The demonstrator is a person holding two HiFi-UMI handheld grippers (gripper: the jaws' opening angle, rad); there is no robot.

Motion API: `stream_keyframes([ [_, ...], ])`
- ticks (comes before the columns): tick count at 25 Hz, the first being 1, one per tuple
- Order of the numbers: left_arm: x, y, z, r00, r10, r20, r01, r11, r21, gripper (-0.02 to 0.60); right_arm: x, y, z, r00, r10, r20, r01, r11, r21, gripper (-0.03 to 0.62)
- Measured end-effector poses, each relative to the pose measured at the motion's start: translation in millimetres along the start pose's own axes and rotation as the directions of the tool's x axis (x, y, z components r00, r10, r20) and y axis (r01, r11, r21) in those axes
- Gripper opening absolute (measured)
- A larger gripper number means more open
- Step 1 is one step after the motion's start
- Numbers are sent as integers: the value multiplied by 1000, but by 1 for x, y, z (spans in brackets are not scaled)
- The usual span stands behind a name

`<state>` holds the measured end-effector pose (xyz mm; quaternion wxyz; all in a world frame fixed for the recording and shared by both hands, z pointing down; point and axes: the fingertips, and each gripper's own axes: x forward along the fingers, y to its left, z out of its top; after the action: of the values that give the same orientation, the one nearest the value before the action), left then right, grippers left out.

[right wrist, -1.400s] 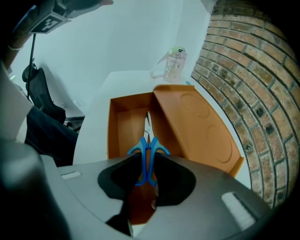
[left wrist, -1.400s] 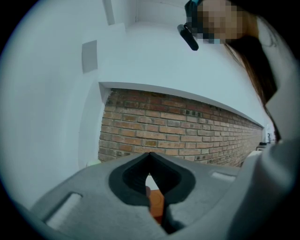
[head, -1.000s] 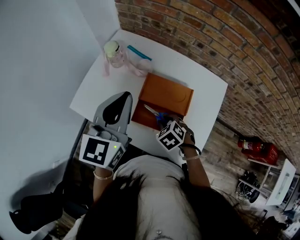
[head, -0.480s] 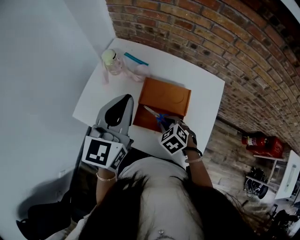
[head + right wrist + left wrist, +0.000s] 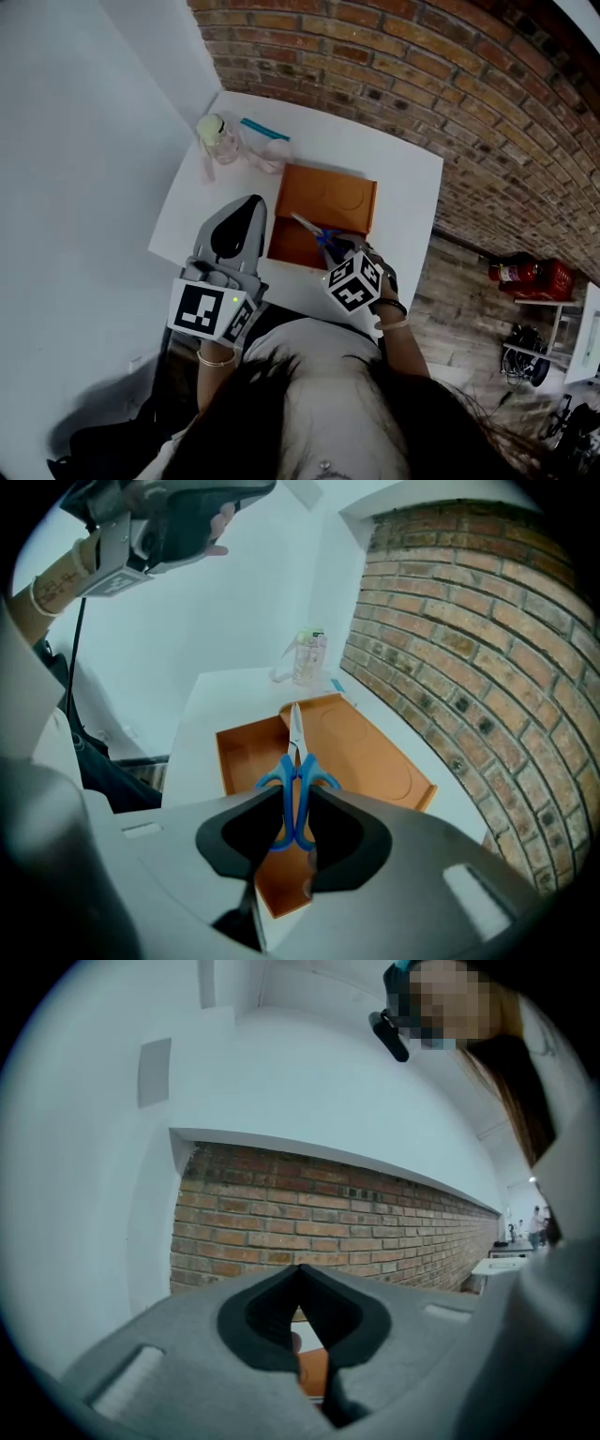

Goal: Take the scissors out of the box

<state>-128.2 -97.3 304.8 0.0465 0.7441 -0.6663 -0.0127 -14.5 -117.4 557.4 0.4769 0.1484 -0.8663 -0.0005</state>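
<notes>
Clamping scissors [image 5: 296, 759] by their handles, right tongs [image 5: 292, 803] above box [image 5: 380, 752].

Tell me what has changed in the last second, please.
The right tongs, gripping the scissors by the blue handles, seem to have risen slightly over the orange box. The grip, the shut left tongs, the box and the bottle stayed as they were.

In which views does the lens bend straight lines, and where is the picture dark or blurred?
Head view: the brick wall curves strongly, and the picture is dim. Right gripper view: black corners, wall bent too, but the scissors are sharp. Left gripper view: round dark frame; the near left gripper looks soft.
</notes>
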Motion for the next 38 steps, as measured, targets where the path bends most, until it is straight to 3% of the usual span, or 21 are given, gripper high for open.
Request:
stream_keyframes([
  [16,17,-12,4,996,-86,4,86,996,7,0,-34,-28,17,989,-106,107,90,985,144,97],
  [38,42,-44,6,972,-234,6,234,972,13,0,-88,-60,28,937,-276,214,206,932,299,97],
])
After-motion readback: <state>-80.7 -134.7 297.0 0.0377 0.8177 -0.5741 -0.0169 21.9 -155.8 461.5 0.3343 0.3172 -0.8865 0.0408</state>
